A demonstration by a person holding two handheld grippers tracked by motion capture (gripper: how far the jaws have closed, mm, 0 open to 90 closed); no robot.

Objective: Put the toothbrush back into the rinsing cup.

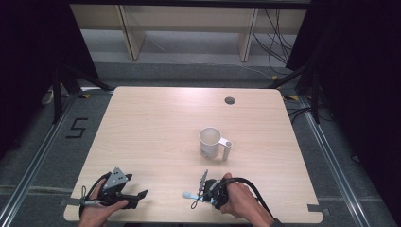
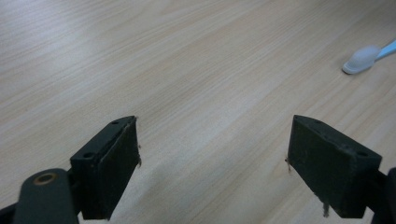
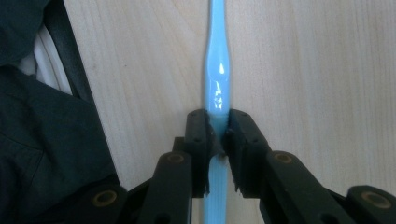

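We are clamping the right gripper (image 3: 218, 135) on the blue toothbrush (image 3: 215, 70) above the counter (image 1: 156, 123); our left gripper (image 2: 212, 154) is gaping wide, holding nothing.

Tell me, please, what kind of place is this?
Probably a lab set up for recording manipulation. A bare wooden table stands between black curtains, loose cables lie on the floor behind, and a person's hands hold grippers near a mug and a toothbrush.
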